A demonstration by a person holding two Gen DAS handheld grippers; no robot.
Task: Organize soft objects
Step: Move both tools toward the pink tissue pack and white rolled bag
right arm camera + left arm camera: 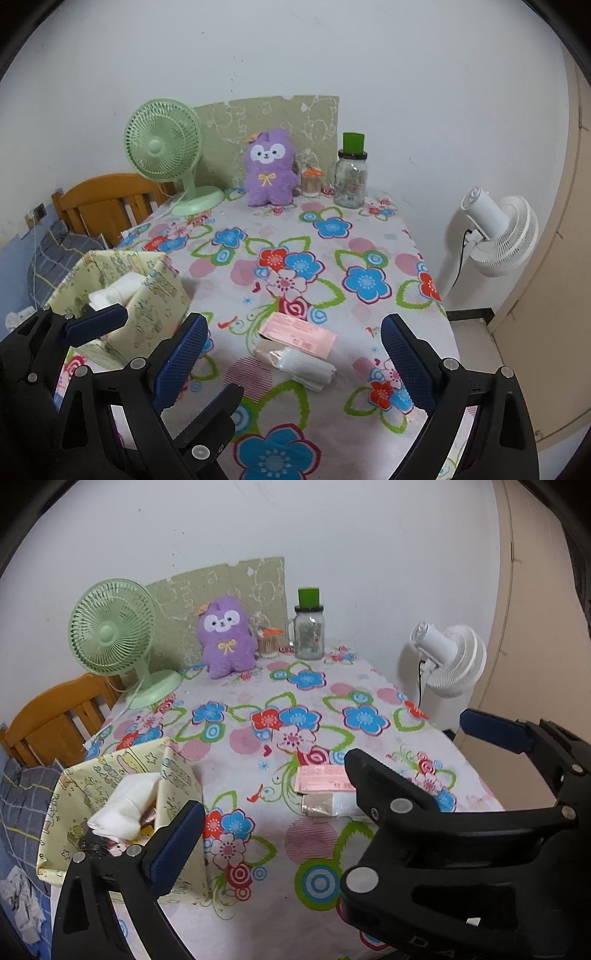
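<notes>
Both grippers hover low over the near edge of the table (369,236), pointing toward its far edge. The right gripper (295,354) has its blue-padded fingers (406,358) spread wide apart, with nothing between them; a clear-wrapped packet (299,363) of white soft goods lies on the flowered cloth just ahead of the gap. The left gripper (328,771) sits to its left, fingers also well apart and empty, its left finger (177,845) just beside the fabric bin (173,771).

The one packet lies flat near the middle of the near edge, its long axis running diagonally from far left to near right. One pink card (299,334) lies under its far end, angled much the same way.

One pale yellow fabric bin stands at the near-left edge of the table, open at the top, with a white soft bundle (122,812) sticking out of it and smaller things below that are too hidden to tell.

Along the far edge stand one green desk fan (166,155) at the far-left corner, one purple plush toy (271,170) upright and facing the cameras, one small jar (310,182) and one glass mug-jar (351,177) with a green lid. One white fan (498,232) stands on the floor beyond the right edge.
</notes>
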